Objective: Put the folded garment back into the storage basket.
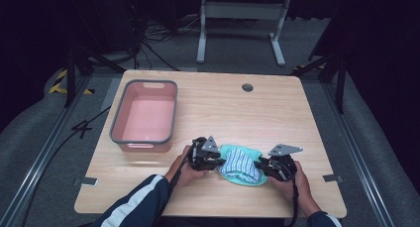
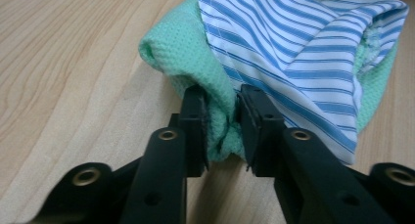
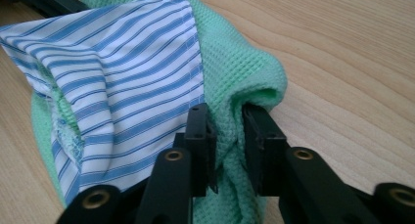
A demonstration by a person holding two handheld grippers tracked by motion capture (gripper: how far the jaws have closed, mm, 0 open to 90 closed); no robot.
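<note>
- the left claw is clamped on a bunched fold of the green waffle cloth; in the left gripper view its two black jaws pinch the fabric between them, low at the cloth's near edge.
- the right claw is clamped on the same green waffle cloth; in the right gripper view a thick roll of the weave is squeezed between its jaws.
- the blue-and-white striped cloth lies on top of the green one, between the two claws; in the left gripper view it spreads ahead and to the right of the jaws, in the right gripper view ahead and to the left.
- both cloths sit together in a small heap on the wooden counter, with the green edge showing around the striped one.
- the left hand and the right hand each hold a claw from behind, one on either side of the heap.
- a pink bin with a grey rim stands on the counter beyond and outward of the left claw, apart from the cloths.
- a small round grommet is set in the counter well beyond both claws.
</note>
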